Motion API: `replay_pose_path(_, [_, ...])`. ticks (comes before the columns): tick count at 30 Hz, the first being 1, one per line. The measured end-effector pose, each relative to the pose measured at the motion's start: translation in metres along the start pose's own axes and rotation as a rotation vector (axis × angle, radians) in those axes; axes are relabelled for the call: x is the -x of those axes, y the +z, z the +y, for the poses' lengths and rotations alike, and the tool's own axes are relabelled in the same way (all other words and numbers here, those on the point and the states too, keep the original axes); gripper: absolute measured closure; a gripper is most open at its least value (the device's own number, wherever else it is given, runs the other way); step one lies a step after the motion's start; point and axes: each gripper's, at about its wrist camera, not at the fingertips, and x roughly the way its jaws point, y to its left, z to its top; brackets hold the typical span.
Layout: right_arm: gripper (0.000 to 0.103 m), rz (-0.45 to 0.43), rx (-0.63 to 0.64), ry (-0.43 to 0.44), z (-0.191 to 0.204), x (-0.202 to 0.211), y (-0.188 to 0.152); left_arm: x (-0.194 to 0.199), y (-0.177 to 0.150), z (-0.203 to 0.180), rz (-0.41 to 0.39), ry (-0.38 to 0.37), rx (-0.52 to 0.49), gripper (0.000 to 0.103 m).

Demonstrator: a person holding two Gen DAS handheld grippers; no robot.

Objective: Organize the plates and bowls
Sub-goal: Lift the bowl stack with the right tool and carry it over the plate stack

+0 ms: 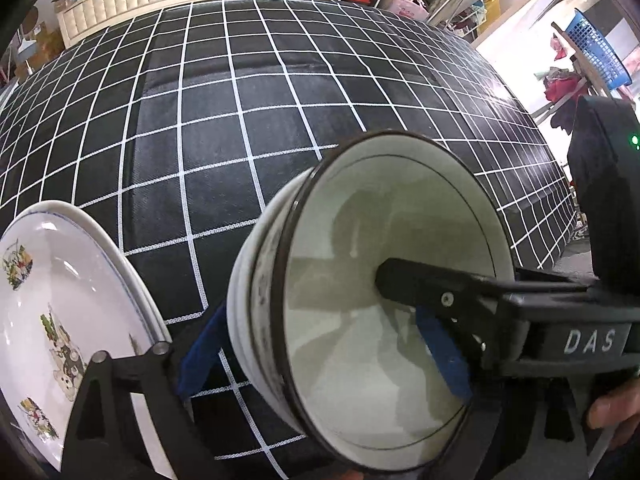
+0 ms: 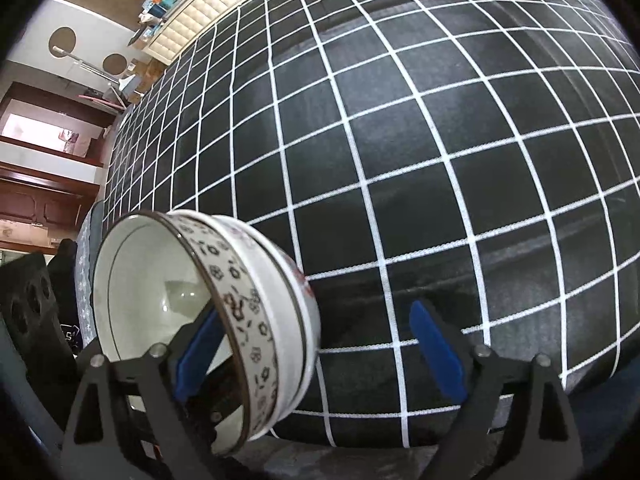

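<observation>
Bowls (image 1: 384, 308) nested, plates (image 1: 60, 320) stacked beside

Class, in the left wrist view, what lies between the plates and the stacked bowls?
One blue-padded finger of the left tool, over bare checked cloth, between the plates and the bowls; the left wrist view shows it.

A: Where's free room around the stacked bowls (image 1: 360, 280)?
B: Beyond them the checked cloth (image 1: 240, 120) lies bare. Left of them, stacked plates (image 1: 60, 280) block the way.
</observation>
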Motion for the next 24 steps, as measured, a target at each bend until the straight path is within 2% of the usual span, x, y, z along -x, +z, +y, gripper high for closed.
replay_pose_path(3, [0.01,0.02,-0.022,0.027,-0.007,0.0,0.0,-0.004,0.005,0.002,0.028,0.003,0.033,0.001])
replay_pose_path(10, [0.01,0.043,-0.022,0.076,-0.011,0.001,-0.006,-0.006,0.007,0.004,0.036,-0.002,0.023,0.001])
replay_pose_path(11, [0.013,0.044,-0.027,0.09,-0.011,0.001,-0.006,-0.006,0.007,0.003,0.036,-0.004,0.021,0.001])
replay_pose_path(13, [0.021,0.06,-0.047,0.14,-0.01,-0.001,-0.009,-0.004,0.007,0.003,0.033,-0.023,0.022,0.009])
replay_pose_path(14, [0.029,0.071,-0.058,0.181,-0.01,-0.001,-0.011,-0.003,0.007,0.002,0.033,-0.052,0.025,0.018])
replay_pose_path(15, [0.037,0.071,-0.058,0.2,-0.008,0.0,-0.012,-0.003,0.007,0.002,0.034,-0.044,0.031,0.021])
replay_pose_path(24, [0.037,0.073,-0.085,0.149,-0.003,0.009,-0.018,-0.001,0.003,0.005,0.031,-0.045,0.058,0.03])
